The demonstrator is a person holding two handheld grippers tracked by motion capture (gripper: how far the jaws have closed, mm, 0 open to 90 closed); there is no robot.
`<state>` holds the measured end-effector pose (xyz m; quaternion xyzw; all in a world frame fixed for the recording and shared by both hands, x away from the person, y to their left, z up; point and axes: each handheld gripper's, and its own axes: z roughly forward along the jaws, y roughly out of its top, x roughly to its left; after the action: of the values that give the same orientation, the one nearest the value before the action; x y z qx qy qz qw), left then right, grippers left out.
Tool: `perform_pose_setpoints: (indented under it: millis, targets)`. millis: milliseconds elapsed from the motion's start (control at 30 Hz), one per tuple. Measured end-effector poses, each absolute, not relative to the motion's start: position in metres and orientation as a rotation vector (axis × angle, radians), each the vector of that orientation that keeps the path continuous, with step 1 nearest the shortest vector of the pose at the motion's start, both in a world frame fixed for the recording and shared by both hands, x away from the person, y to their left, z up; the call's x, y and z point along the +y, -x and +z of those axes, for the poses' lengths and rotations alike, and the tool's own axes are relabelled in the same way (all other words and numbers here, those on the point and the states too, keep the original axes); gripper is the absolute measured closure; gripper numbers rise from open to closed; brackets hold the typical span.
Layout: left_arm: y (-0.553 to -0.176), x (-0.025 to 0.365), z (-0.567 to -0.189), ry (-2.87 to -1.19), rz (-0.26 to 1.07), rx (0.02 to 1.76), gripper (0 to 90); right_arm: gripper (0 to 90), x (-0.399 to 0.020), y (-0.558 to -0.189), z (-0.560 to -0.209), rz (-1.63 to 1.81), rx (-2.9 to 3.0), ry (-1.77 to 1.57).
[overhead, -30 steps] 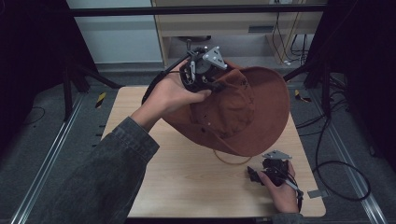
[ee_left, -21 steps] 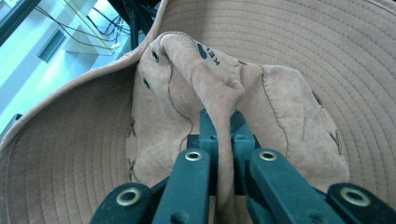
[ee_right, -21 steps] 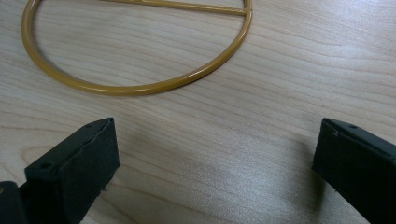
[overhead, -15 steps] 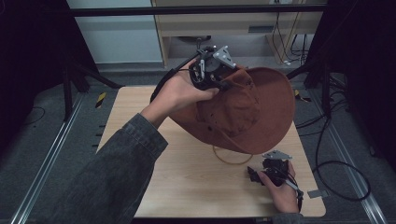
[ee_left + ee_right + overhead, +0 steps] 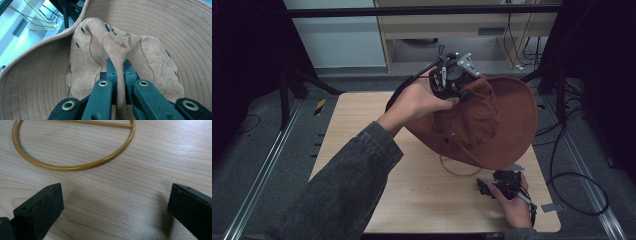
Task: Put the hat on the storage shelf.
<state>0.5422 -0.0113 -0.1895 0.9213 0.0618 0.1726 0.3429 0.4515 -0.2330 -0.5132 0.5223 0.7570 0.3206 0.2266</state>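
**Brown hat pinched by its crown**

A wide-brimmed brown hat hangs tilted above the table, a fold of its soft crown squeezed between the left gripper fingers, its brim spreading beyond them.

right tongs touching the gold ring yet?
Apart. The right gripper view shows the right tongs open, with bare table between both jaws and the gold ring lying beyond them.

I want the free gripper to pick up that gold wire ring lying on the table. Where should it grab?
Probably the ring's near curved arc, coming from above: it lies flat on the table, just ahead of the open right gripper, and the thin wire suits a pinch across it.
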Motion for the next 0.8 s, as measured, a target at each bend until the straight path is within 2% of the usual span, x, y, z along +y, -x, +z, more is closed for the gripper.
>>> perform_pose_setpoints:
  millis: [800]
  targets:
    - [-0.544, -0.037, -0.205, -2.427, 0.436, 0.139, 87.1, 0.4, -0.233, -0.451, -0.513, 0.880, 2.080, -1.445]
